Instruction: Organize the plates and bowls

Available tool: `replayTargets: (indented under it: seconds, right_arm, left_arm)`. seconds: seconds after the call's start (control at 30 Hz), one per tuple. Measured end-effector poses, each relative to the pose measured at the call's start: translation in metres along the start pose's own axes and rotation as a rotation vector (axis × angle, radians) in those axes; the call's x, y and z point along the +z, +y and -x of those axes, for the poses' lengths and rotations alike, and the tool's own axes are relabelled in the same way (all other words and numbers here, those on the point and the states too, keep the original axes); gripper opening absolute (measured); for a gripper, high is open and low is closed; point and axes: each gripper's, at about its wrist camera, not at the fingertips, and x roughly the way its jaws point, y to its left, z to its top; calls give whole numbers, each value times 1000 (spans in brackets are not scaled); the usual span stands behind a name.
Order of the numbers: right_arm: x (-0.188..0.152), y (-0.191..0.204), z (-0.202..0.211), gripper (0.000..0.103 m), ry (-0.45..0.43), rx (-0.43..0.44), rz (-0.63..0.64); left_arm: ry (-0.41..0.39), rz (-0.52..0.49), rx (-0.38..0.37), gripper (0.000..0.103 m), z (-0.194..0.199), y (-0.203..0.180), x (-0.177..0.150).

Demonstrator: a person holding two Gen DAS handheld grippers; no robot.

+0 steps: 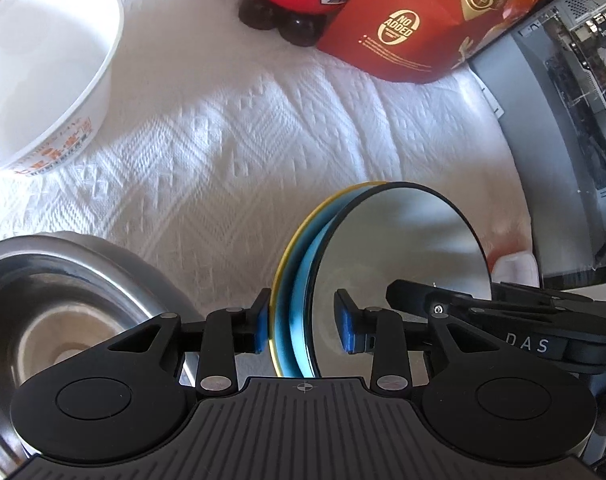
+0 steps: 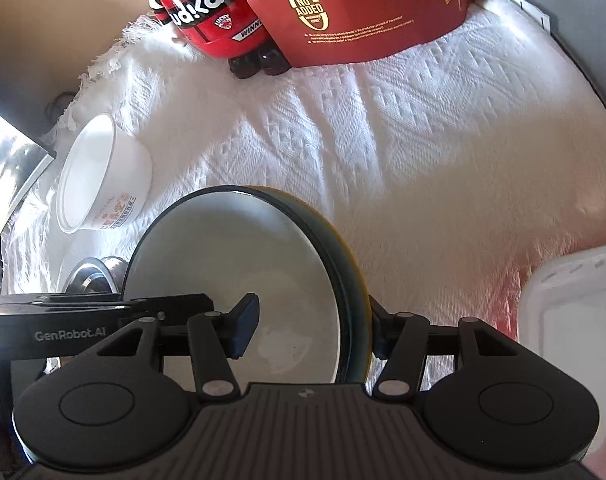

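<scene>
1. The stack of plates (image 1: 343, 264) is standing on edge over the white cloth (image 1: 231, 152), its lower rim cut off.
2. The left gripper (image 1: 303, 324) and right gripper (image 2: 311, 330) are gaping around it; contact is unclear.
3. The steel bowl (image 1: 63, 304) is sitting near left, half hidden; the white bowl (image 1: 43, 76) is sitting far left.

Home table, white woven tablecloth (image 1: 263, 128), snack bag (image 1: 415, 20)

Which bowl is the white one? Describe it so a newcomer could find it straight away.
Start at the white woven cloth covering the table. On its left side, beyond the shiny steel bowl, sits the white bowl. Unlike the steel bowl, it is plain white inside, with orange print low on its outer wall.
</scene>
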Motion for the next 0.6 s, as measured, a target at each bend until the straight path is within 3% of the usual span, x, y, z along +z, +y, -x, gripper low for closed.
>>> replayTargets:
  seconds: [0.27,0.43,0.5,0.6]
  right_arm:
    - [3,7,1,56,-2,-27,65]
    - [10,31,34,56,-121,-119,211]
    - [17,46,47,56,-168,-119,264]
    - [33,75,60,66,-220,-91,335]
  left_arm:
    - [-29,12,-54,31,17,12,0]
    - [-166,40,-102,31,77,36,-2]
    - [-263,88,-69,31,105,57,0]
    - [-394,182,74,31,136,92,6]
